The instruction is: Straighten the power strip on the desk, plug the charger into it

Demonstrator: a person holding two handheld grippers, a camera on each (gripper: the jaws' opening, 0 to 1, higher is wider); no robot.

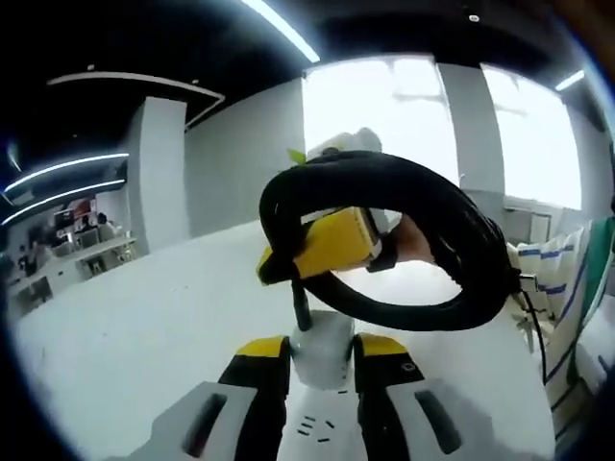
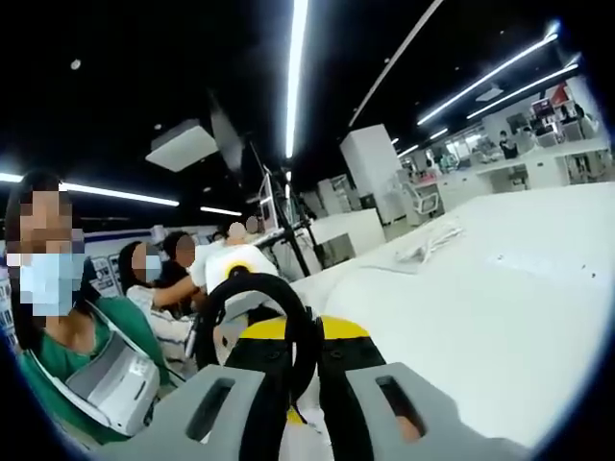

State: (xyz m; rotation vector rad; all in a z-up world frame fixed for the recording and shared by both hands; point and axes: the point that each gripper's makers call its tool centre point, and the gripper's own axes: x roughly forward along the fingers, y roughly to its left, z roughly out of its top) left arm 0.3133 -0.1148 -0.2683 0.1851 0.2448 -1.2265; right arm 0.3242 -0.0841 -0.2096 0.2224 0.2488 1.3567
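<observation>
My left gripper is shut on the end of a white power strip, whose socket slots show between the jaws low in the left gripper view. The strip's thick black cable rises from it and curls into a loop above the white desk. The right gripper's yellow jaw comes in from the right and clamps that loop, with a hand behind it. In the right gripper view my right gripper is shut on the black cable, which arcs up to the left of the jaws.
The white desk stretches away to the right, with a small white crumpled item lying on it. Several people sit close by on the left of the right gripper view. Striped white-and-blue chairs and a thin black wire stand at the desk's right edge.
</observation>
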